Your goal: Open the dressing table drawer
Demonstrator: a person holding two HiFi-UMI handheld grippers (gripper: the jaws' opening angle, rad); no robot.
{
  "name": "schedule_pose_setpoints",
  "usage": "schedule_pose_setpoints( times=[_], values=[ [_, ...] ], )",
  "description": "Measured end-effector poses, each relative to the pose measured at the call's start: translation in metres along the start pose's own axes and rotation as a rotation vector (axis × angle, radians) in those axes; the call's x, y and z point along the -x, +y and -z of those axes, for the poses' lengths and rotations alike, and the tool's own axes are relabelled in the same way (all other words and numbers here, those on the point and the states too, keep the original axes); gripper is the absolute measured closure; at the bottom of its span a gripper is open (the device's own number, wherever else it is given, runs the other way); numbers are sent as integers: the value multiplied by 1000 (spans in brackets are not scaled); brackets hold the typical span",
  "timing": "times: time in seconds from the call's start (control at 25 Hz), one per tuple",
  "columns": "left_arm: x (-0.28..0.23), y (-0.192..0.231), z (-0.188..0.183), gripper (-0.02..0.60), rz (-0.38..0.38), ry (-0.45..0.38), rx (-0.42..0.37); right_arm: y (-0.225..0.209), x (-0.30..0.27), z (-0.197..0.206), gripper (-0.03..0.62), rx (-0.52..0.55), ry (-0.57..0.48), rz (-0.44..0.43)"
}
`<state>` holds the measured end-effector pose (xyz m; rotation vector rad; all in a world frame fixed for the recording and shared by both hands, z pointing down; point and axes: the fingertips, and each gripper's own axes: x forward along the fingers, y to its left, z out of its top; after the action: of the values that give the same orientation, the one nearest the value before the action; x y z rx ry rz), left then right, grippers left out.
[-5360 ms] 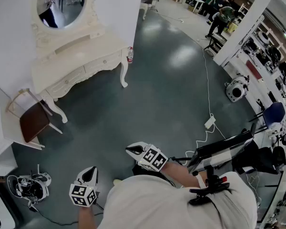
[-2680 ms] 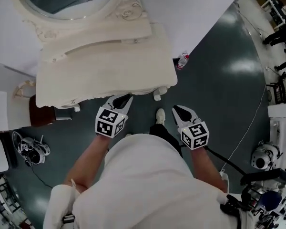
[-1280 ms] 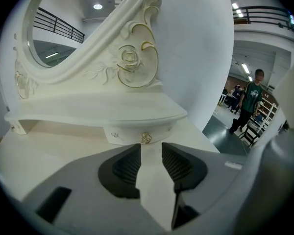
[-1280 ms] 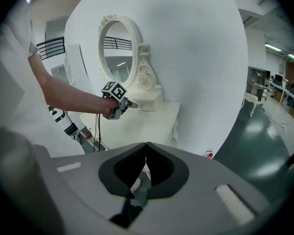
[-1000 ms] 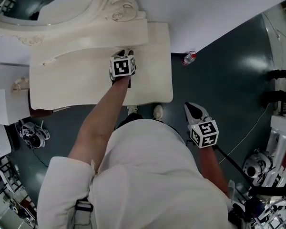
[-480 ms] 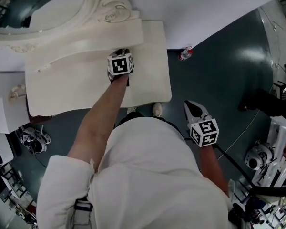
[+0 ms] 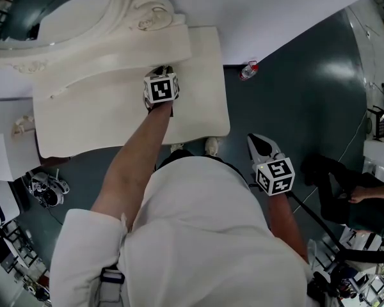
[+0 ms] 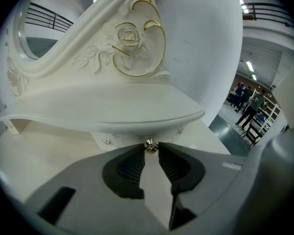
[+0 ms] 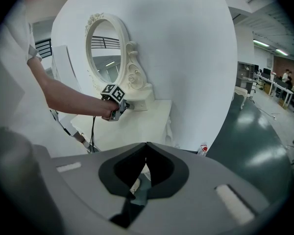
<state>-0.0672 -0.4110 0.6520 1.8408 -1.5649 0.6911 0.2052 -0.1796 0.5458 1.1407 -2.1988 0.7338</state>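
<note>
Left gripper view shows the left tool with its two tips pressed on a tiny gold knob, one tip on each side. The jaws have just been closing on it. The knob sits on the front of a small white drawer. This drawer is tucked under a curved shelf by the back edge of the worktop, below the mirror frame. The right tool has its jaws together with nothing in them. It hangs over the dark floor, off the worktop's right edge
</note>
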Motion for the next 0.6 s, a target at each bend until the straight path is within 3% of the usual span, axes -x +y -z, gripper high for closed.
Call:
schedule_pose_setpoints(
  times=[0.6],
  values=[
    [13,-7,21,488,19,8,-25,8,4,8,594,4,-3,-12]
  ],
)
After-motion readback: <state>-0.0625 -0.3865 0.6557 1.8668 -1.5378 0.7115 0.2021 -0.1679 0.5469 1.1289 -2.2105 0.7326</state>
